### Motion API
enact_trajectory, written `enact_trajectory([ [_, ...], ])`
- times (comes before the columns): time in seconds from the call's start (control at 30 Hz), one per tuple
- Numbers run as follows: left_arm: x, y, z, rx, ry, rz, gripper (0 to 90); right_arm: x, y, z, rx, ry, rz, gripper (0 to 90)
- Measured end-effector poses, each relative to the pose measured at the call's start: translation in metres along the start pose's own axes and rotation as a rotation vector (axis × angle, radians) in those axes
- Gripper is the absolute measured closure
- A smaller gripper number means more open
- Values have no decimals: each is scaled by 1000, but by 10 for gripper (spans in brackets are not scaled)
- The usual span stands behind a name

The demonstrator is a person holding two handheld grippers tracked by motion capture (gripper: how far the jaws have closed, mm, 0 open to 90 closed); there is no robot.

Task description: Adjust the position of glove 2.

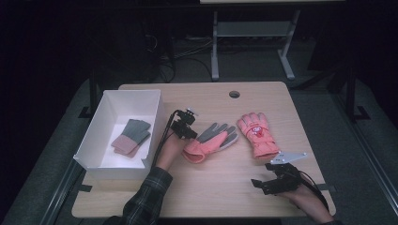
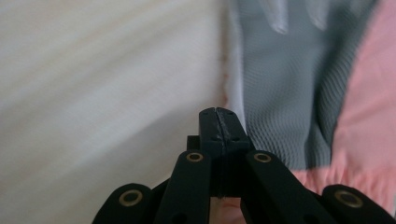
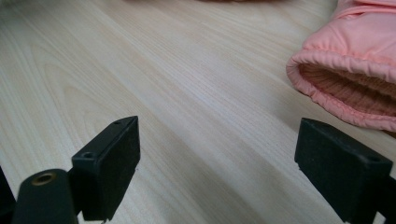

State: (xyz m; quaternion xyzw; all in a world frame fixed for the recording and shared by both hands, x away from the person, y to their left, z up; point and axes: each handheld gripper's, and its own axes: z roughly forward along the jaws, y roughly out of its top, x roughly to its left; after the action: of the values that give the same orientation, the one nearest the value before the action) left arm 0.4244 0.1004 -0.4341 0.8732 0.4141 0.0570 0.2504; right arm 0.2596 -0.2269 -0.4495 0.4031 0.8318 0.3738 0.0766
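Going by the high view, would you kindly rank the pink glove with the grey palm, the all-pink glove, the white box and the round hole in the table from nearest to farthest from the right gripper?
Measured from the right gripper:
1. All-pink glove, just beyond it.
2. Pink glove with the grey palm, toward the middle of the table.
3. Round hole, near the far edge.
4. White box, at the left edge.

Pale wood-grain counter (image 1: 141,197), rounded corners, round cable hole (image 1: 234,94) near far edge. Lying on it: open white rectangular box (image 1: 89,145) at left; pink-and-grey glove (image 1: 212,140), palm up, centre; pink padded glove (image 1: 256,133) just right of it.
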Motion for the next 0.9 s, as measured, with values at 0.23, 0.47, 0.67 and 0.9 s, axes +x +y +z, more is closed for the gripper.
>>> enact_trajectory([
  [0.23, -19, -16, -7, 50, -72, 80, 896, 0, 4, -6, -25, 21, 16, 137],
  [0.47, -32, -35, -15, -4, -152, 152, 896, 0, 4, -4, -9, 29, 39, 151],
  [0.67, -50, -42, -14, -28, -248, 188, 897, -1, 4, -5, -11, 30, 47, 227],
  [0.9, -73, -47, -9, -49, -303, 262, 896, -1, 6, -2, 3, 33, 56, 261],
])
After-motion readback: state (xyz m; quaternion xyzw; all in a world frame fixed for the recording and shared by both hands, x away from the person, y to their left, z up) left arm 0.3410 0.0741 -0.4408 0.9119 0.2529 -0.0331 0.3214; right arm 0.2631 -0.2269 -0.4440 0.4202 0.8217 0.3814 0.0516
